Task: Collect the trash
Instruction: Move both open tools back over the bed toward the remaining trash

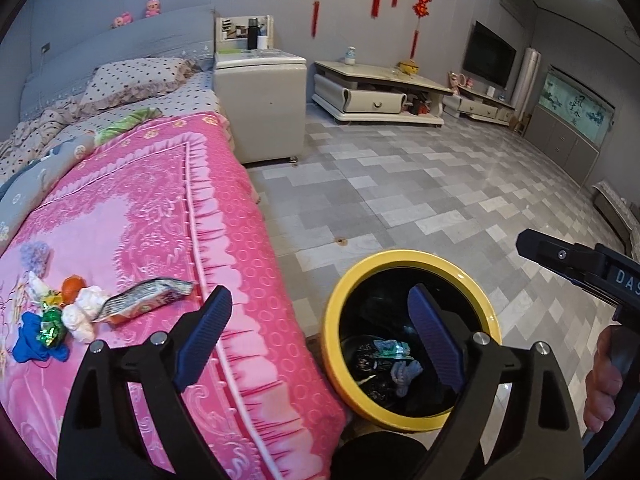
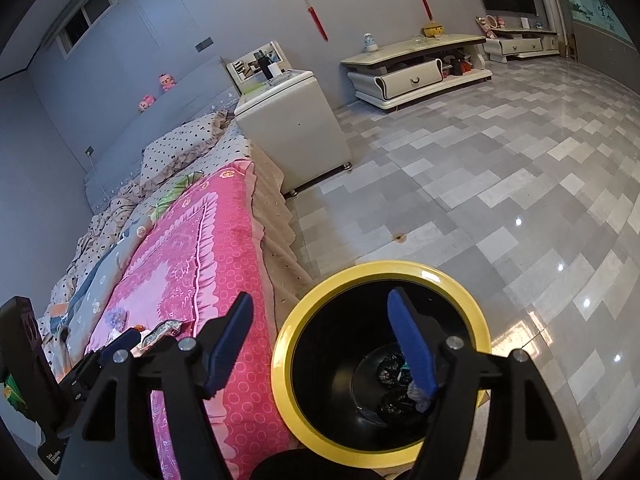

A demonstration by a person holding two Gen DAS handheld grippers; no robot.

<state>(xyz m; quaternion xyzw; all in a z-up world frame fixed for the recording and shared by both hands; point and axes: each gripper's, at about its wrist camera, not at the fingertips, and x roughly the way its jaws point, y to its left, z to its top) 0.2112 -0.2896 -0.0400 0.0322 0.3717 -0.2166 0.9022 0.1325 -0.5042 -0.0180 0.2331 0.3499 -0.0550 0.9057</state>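
Observation:
A yellow-rimmed black bin [image 1: 332,320] stands on the floor beside the bed, with several scraps [image 1: 394,364] at its bottom. It also shows in the right wrist view [image 2: 286,344]. A heap of trash lies on the pink blanket [image 1: 160,200]: a silver snack wrapper [image 1: 148,294], white tissues [image 1: 82,314], a blue scrap [image 1: 30,340], a green foil piece [image 1: 50,326] and an orange piece [image 1: 74,284]. My left gripper [image 1: 320,334] is open and empty, between the bed's edge and the bin. My right gripper [image 2: 320,340] is open and empty over the bin's left rim.
A white bedside cabinet [image 1: 260,104] stands past the bed. A low white TV stand [image 1: 376,92] lines the far wall. Grey tiled floor [image 1: 420,184] stretches right of the bin. Pillows and rumpled bedding [image 1: 132,76] lie at the bed's head.

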